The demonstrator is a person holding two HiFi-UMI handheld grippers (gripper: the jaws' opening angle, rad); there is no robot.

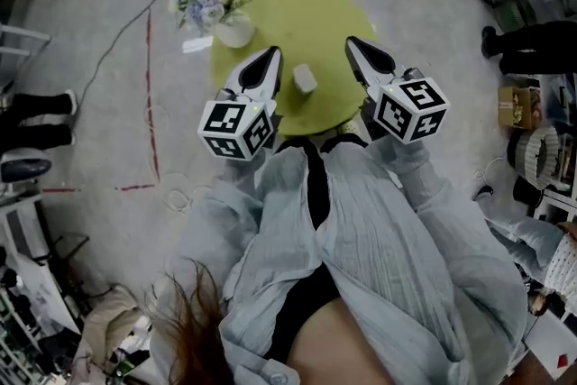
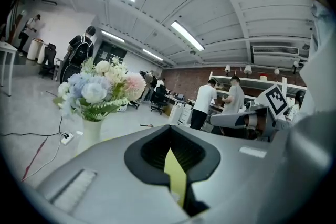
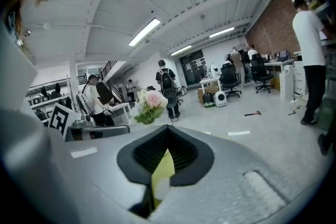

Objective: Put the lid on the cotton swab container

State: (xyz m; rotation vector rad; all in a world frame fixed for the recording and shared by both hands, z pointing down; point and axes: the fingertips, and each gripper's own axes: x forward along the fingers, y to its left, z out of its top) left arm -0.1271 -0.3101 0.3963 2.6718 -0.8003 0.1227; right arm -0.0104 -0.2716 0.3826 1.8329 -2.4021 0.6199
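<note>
Clamped shut on nothing at the left gripper (image 1: 272, 55), centre-left. Same at the right gripper (image 1: 354, 43), centre-right: pinched closed, empty. Between them, spotting the small white cotton swab container (image 1: 305, 78) on the green round table (image 1: 315, 13), mid-frame. Can't pick out a separate lid. Seemingly nothing grasped yet, so the lidding is all to come. Flower vase (image 1: 234, 32) upper left, apart.

Box (image 1: 305, 78) on table (image 1: 315, 13): too small to tell lid on/off. Table near edge: hidden behind left gripper (image 1: 273, 54), right gripper (image 1: 352, 42), shirt (image 1: 379, 221). Bystanders (image 1: 536, 45): cut off at rt edge.
</note>
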